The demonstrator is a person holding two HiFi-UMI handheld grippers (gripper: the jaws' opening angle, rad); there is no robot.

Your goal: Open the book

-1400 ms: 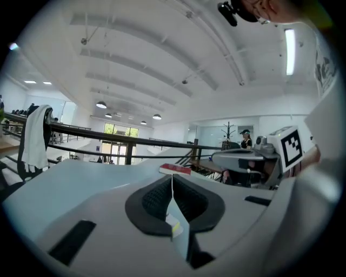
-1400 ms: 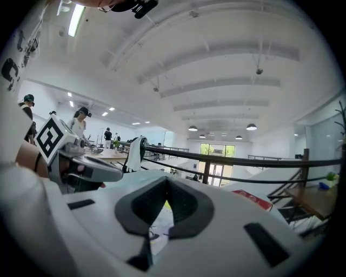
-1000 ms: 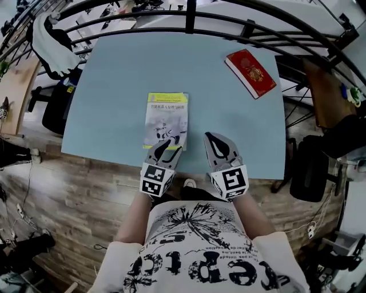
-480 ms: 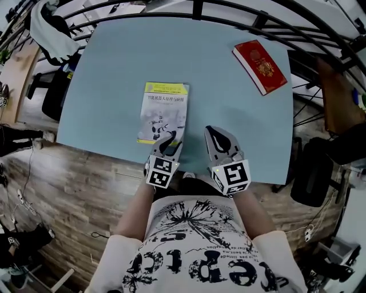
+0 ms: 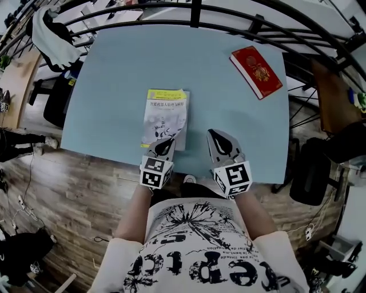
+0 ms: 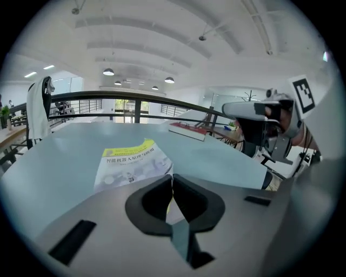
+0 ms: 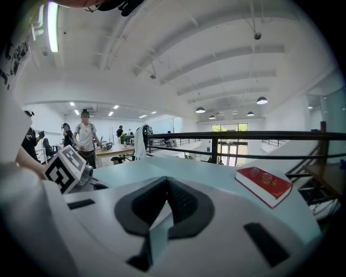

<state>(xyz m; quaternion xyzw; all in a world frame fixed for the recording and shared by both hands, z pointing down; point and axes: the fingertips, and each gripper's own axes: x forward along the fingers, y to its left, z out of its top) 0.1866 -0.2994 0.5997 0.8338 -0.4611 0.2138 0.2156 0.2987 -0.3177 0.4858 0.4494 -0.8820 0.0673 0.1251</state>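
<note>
A thin book (image 5: pixel 164 111) with a yellow-and-white cover lies shut on the blue table (image 5: pixel 114 68), near its front edge. My left gripper (image 5: pixel 164 146) is at the book's near right corner. Its jaws are closing to a slit, and a thin pale edge of the cover shows pinched between them in the left gripper view (image 6: pixel 172 181). The book (image 6: pixel 130 162) stretches away beyond the jaws. My right gripper (image 5: pixel 221 142) hovers right of the book over bare table. Its jaws (image 7: pixel 166 182) meet with nothing between them.
A red hardback book (image 5: pixel 257 71) lies at the table's far right corner, also in the right gripper view as the red book (image 7: pixel 265 185). A black railing (image 5: pixel 194 11) curves behind the table, with a white garment (image 5: pixel 51 40) hung at the left. People stand far off.
My left gripper has sunk onto the book's near right corner and its jaws have gone from wide open to closed. The right gripper has barely shifted.
</note>
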